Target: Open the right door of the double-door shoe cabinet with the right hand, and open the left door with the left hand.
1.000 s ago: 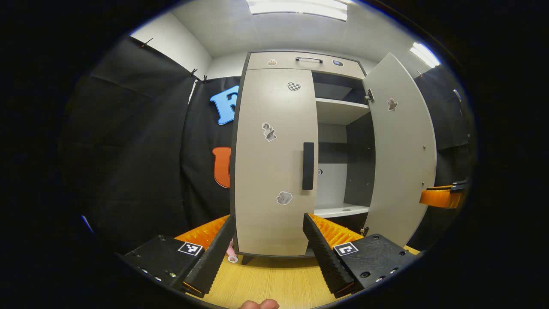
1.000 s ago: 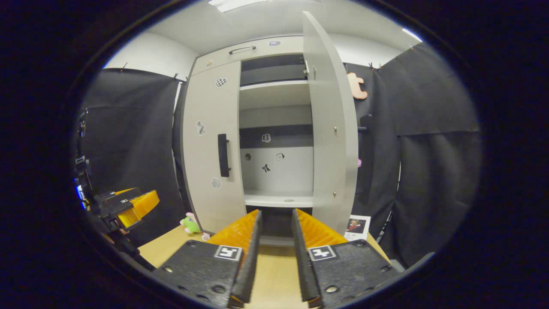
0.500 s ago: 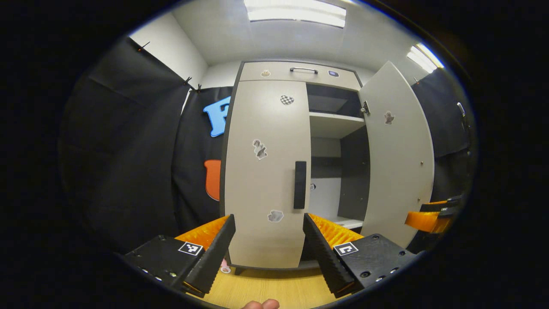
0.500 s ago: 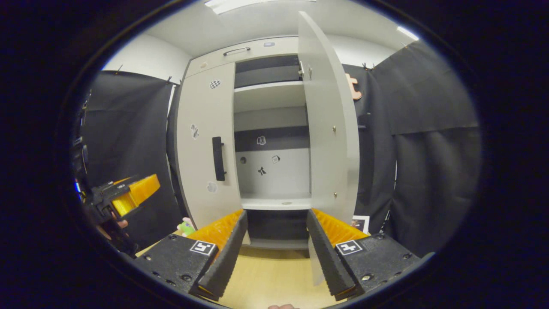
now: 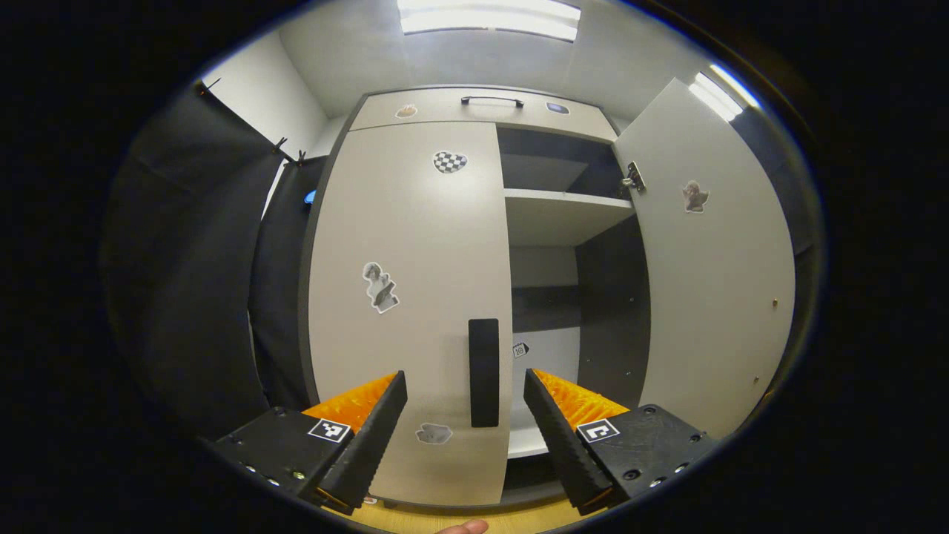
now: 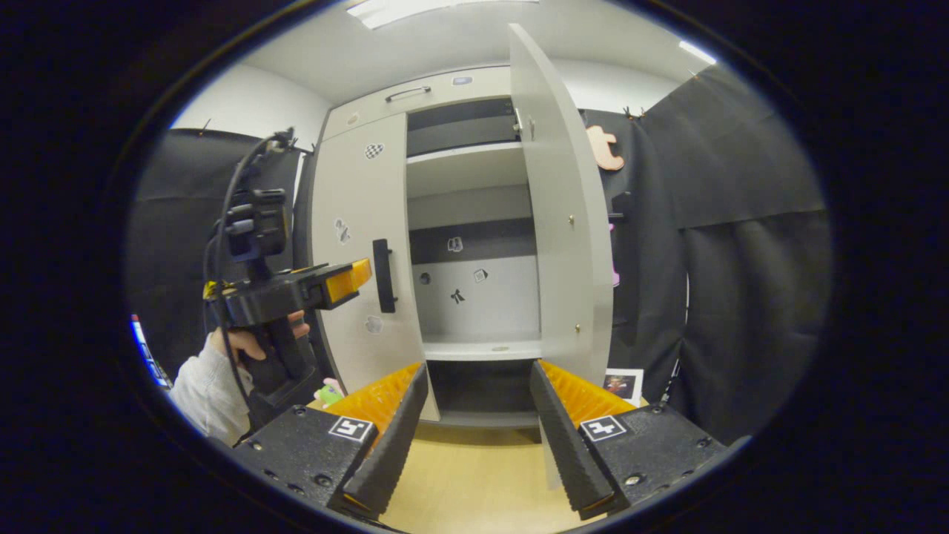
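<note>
Shoe cabinet [image 6: 415, 245]: a tall pale cabinet standing on the wooden bench [image 6: 474, 482], straight ahead of both grippers.
Right door [image 6: 567, 222]: swung wide open, edge-on in the right gripper view; this half of the task looks done.
Left door [image 5: 408, 297]: shut flush against the cabinet frame, stickers scattered over its face.
Left door handle [image 5: 484, 372]: a dark vertical bar near the door's inner edge, next to the open compartment.
Left gripper [image 5: 465, 415]: fingers spread apart and holding nothing, the handle sitting in the gap between them but not touched. In the right gripper view its tip hangs just beside the handle.
Right gripper [image 6: 474, 426]: fingers parted and empty, held low before the open compartment, apart from both doors.
Person's hand [image 6: 256, 345]: wrapped round the left gripper's grip, a pale sleeve below it.
Inside shelves [image 5: 563, 215]: bare pale boards, open to view.
Doing this step well: I judge the reach is nearly complete. Ease forward until the bar sits deep between the fingers, squeeze on its middle, then pull in an arc round the hinges on the door's outer edge, not straight back.
Risk: a shallow pinch could slip off the smooth bar.
</note>
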A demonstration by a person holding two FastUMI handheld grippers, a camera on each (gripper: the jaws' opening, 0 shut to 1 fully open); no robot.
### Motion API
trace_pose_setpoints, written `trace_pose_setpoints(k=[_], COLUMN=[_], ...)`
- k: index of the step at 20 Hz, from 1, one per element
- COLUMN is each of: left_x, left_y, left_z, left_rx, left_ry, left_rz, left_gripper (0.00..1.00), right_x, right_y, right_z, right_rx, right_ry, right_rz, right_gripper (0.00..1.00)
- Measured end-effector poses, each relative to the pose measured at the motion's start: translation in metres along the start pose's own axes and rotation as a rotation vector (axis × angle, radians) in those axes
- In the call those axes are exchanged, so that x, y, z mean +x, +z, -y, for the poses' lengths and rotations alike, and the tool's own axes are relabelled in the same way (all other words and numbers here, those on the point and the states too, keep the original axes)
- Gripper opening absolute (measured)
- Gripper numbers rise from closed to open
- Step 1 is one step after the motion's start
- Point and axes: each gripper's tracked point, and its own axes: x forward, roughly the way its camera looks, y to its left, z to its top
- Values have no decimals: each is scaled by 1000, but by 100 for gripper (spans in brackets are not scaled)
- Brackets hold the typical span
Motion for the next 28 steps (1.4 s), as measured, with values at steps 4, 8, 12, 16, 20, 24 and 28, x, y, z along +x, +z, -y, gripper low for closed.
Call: trace_pose_setpoints(k=[4,8,12,16,20,24,28], left_x=[39,63,73,78,79,78,76], left_y=[-22,-45,-46,-36,-35,-35,-30], left_z=[6,6,5,-1,-1,3,6], left_rx=[59,46,1,-10,-8,-18,-34], left_ry=[23,43,52,70,71,46,33], left_rz=[-72,-131,-136,-111,-109,-112,-96], left_gripper=[96,97,97,96,96,95,33], right_x=[0,2,7,15,20,24,22], right_y=[0,1,-1,-2,-1,-3,-4], right_z=[14,24,26,26,24,22,23], right_rx=[-6,-23,-26,-26,-26,-29,-37], right_ry=[-19,-28,-20,-13,-2,10,7], right_rz=[-12,-18,-21,-32,-26,-28,-27], right_gripper=[87,87,85,87,87,87,87])
